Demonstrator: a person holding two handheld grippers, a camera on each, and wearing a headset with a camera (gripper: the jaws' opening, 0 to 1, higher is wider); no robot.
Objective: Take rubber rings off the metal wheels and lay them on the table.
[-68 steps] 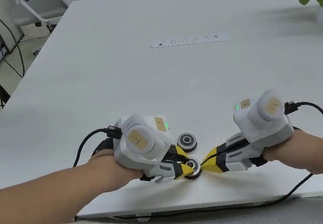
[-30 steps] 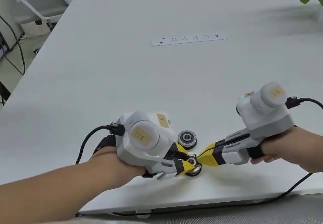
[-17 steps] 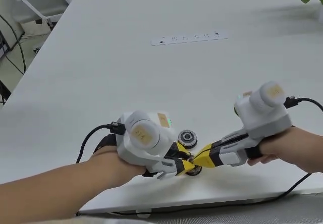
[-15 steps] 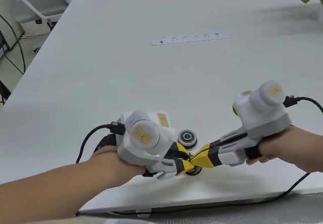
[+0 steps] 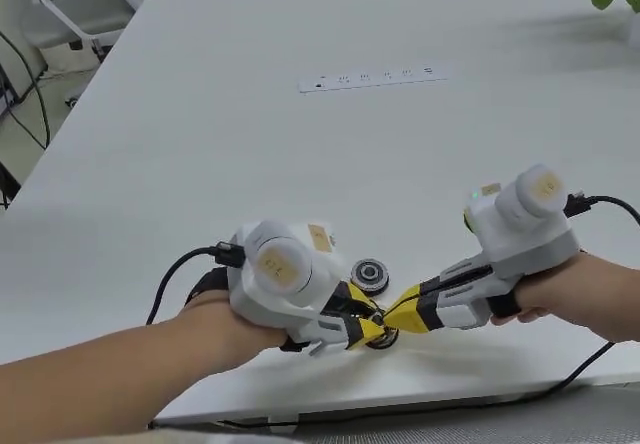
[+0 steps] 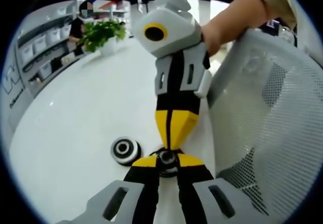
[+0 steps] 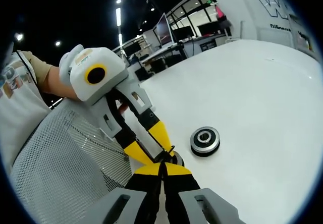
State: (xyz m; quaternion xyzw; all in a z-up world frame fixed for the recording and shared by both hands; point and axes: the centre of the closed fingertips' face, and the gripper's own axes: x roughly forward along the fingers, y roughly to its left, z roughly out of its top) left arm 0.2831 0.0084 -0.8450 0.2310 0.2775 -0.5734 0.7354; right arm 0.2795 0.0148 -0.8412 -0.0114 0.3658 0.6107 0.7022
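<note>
At the near edge of the worktop (image 5: pixel 250 144), the left hand-held gripper (image 5: pixel 362 330) was clenched on a metal wheel (image 6: pixel 166 158), one yellow jaw on either side. A second metal wheel (image 5: pixel 370 275), with a black rubber ring (image 7: pixel 193 143) on its rim, lay flat just beyond, apart from both tools. The right hand-held gripper (image 5: pixel 393 316) had its jaws pressed together, tips touching the gripped wheel; whether they pinched anything could not be told.
</note>
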